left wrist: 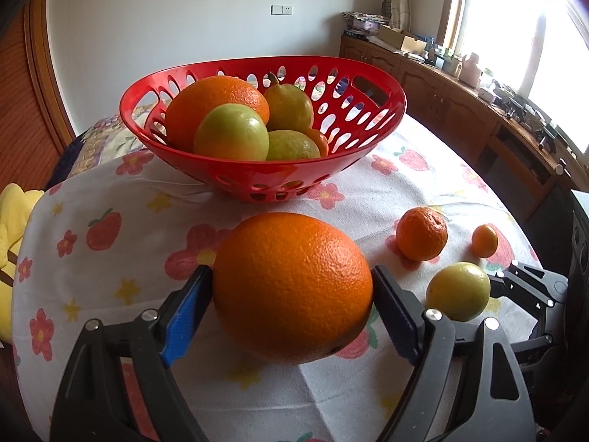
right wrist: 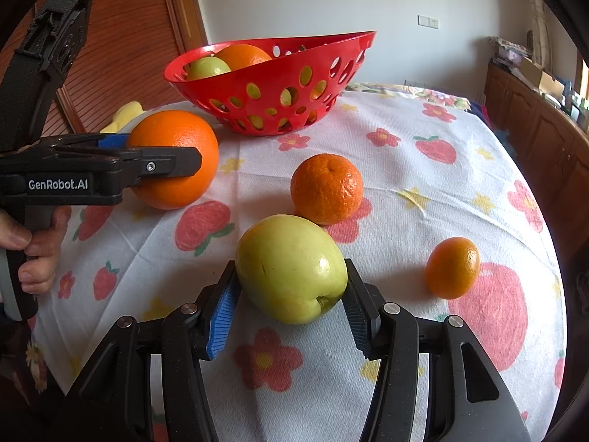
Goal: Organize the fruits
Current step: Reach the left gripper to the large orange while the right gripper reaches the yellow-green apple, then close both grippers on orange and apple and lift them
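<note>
Big orange (left wrist: 292, 287) on the floral cloth (left wrist: 110, 276) in front of the red basket (left wrist: 368, 147): likely heavy, firm, pebbled peel, so best taken at its widest girth. Bracketed there by left gripper (left wrist: 292, 291), pads at both flanks, firm squeeze unclear. Green apple (right wrist: 291, 269) nearby, smooth and probably slippery, clamped across its middle by right gripper (right wrist: 291, 294).
</note>
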`<state>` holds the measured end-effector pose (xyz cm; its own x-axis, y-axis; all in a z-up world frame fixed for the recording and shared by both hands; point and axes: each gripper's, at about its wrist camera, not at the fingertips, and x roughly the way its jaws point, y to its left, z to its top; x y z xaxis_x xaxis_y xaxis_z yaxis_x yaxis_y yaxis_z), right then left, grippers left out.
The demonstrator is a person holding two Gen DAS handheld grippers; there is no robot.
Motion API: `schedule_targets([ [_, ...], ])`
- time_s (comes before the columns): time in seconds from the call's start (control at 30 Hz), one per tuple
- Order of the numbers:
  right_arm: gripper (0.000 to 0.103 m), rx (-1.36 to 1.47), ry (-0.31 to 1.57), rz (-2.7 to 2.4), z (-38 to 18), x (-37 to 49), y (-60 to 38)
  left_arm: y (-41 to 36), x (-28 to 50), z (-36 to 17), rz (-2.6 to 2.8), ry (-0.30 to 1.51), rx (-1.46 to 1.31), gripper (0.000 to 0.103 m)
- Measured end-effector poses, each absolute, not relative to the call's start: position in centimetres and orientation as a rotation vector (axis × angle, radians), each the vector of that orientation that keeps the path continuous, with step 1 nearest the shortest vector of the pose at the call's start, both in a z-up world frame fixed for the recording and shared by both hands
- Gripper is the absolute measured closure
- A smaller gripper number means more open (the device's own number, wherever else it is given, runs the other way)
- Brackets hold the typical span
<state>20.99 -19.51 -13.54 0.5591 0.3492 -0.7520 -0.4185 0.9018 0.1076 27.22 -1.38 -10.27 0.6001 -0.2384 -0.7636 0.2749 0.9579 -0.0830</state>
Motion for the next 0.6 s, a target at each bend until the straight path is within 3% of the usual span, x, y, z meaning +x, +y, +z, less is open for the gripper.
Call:
schedule_targets([
  [0.6, 0.048, -0.085, 0.866, 0.454, -13.6, 21.0, -19.6, -0.7, 24.9, -9.8, -0.309, 0.865, 0.028, 0.019],
])
